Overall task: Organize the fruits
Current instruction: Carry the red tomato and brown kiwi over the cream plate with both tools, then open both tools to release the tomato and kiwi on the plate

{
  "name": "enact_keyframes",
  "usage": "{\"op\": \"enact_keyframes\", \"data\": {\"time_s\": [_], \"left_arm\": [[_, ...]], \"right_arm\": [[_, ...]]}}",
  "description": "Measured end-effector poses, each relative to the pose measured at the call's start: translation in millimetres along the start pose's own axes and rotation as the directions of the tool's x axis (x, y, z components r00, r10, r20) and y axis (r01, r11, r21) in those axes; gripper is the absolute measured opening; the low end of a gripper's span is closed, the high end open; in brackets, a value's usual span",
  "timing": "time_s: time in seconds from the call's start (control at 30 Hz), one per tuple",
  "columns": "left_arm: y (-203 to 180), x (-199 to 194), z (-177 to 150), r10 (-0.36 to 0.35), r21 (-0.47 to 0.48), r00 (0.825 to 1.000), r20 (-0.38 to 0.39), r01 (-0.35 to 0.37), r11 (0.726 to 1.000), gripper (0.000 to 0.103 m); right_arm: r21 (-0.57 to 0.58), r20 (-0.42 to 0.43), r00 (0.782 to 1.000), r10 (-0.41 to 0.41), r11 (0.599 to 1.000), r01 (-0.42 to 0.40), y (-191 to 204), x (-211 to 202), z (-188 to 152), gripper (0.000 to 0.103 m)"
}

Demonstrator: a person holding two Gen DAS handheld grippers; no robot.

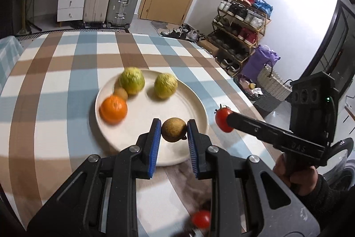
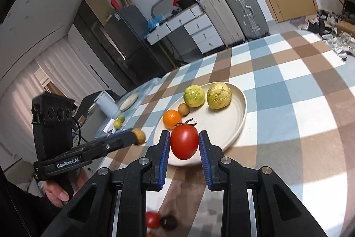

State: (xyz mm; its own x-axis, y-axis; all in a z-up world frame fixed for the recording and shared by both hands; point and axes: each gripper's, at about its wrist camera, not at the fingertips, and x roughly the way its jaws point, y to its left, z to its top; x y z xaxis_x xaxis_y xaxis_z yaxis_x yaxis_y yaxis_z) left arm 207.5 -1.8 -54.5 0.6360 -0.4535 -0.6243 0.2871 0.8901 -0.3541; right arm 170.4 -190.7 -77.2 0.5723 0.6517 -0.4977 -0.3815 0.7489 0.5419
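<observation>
"GenRobot.AI" on the left claw (image 2: pixel 138 137) body, other print unreadable

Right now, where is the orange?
The orange sits on the white plate, at its left edge in the left wrist view, touching a small brown kiwi just behind it.

Glossy smooth tomato (image 2: pixel 184 142), rough matt brown fruit (image 1: pixel 173 130), checked cloth tablecloth (image 1: pixel 66 72).

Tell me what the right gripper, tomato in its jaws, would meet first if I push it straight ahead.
Probably the orange on the plate, which sits just past the tomato in the right gripper; depth is unclear, so it might pass above.
</observation>
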Motion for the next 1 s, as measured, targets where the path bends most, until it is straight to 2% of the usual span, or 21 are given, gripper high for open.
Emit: {"op": "enact_keyframes", "data": {"time_s": [0.27, 0.47, 0.87, 0.97, 1.0], "left_arm": [[14, 67, 36, 0.016, 0.004, 0.999, -0.038, -0.016, 1.0, 0.021], [19, 105, 43, 0.033, 0.012, 0.997, -0.075, -0.032, 0.999, 0.021], [25, 134, 44, 0.063, 0.024, 0.993, -0.103, -0.061, 0.998, 0.021], [25, 134, 43, 0.06, 0.015, 0.993, -0.105, -0.059, 0.998, 0.022], [25, 132, 42, 0.064, 0.015, 0.993, -0.104, -0.063, 0.998, 0.022]], "right_arm": [[0.003, -0.026, 0.999, -0.028, 1.0, 0.028, -18, 32, 32, 0.027], [0.005, -0.08, 0.994, -0.081, 0.997, 0.082, -37, 61, 45, 0.027], [0.013, -0.116, 0.984, -0.139, 0.99, 0.141, -53, 90, 48, 0.027], [-0.003, -0.101, 0.981, -0.163, 0.987, 0.164, -51, 90, 47, 0.032], [-0.006, -0.099, 0.982, -0.163, 0.987, 0.163, -50, 90, 47, 0.043]]}}
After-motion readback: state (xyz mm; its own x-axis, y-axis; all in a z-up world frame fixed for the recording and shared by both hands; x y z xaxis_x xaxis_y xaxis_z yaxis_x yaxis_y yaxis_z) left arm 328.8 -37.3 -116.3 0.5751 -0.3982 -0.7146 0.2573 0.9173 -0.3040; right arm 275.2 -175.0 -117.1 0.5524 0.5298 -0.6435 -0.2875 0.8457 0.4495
